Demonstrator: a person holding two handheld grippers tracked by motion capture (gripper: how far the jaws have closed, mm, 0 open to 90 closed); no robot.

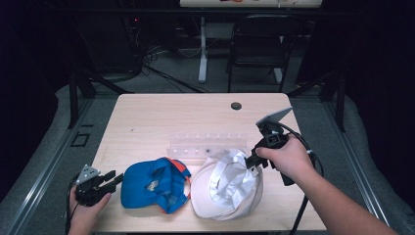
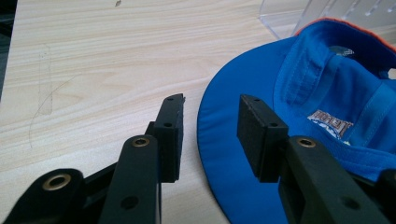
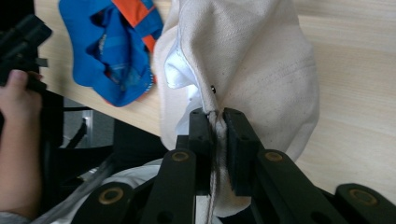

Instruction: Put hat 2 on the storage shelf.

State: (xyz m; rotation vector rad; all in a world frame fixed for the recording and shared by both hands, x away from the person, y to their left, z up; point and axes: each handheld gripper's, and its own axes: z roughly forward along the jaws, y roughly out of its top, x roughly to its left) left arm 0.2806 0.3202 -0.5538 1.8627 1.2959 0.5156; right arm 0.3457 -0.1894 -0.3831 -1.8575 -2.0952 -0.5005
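Cream cap (image 3: 261, 60) fold between right tongs (image 3: 217, 122)

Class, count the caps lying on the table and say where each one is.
2. The blue cap lies near the left gripper; the white cap lies to its right, pinched by the right gripper. None appears hidden.

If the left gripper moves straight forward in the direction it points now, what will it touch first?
Most likely the brim of the blue cap. The left gripper is open, and the brim's edge lies just ahead, between the jaws and under the right one. How high the jaws sit above the table is unclear.
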